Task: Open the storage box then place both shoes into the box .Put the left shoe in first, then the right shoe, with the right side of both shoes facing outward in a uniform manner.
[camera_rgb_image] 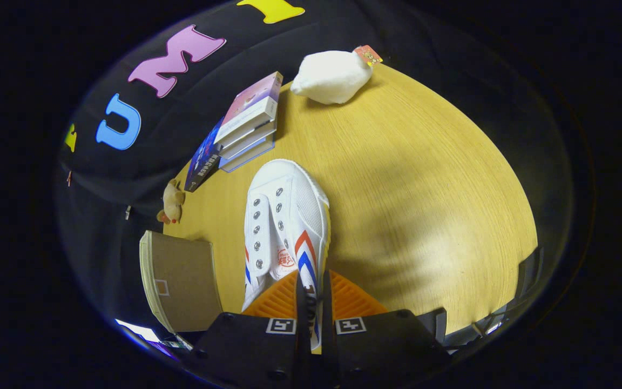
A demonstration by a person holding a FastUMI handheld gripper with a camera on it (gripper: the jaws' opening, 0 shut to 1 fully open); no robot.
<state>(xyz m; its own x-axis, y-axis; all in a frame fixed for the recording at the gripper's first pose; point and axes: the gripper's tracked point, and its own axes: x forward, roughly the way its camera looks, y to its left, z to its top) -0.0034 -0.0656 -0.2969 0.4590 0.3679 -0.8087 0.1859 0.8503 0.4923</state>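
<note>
Wooden tabletop (424, 178) fills the frame's centre, where the gripper (313, 302) at bottom clenches the heel edge of a white shoe (284, 216) lifted above it. A brown box (181, 278) sits lower left; boxing the shoes apparently remains ahead.

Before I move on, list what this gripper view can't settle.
- White shoe: its heel is hidden behind the fingers, which pinch its side wall; left or right shoe is unclear.
- Cardboard box: its near end is hidden by the gripper body, so whether it is open is unclear.
- Small plush toy: too small to identify.
</note>
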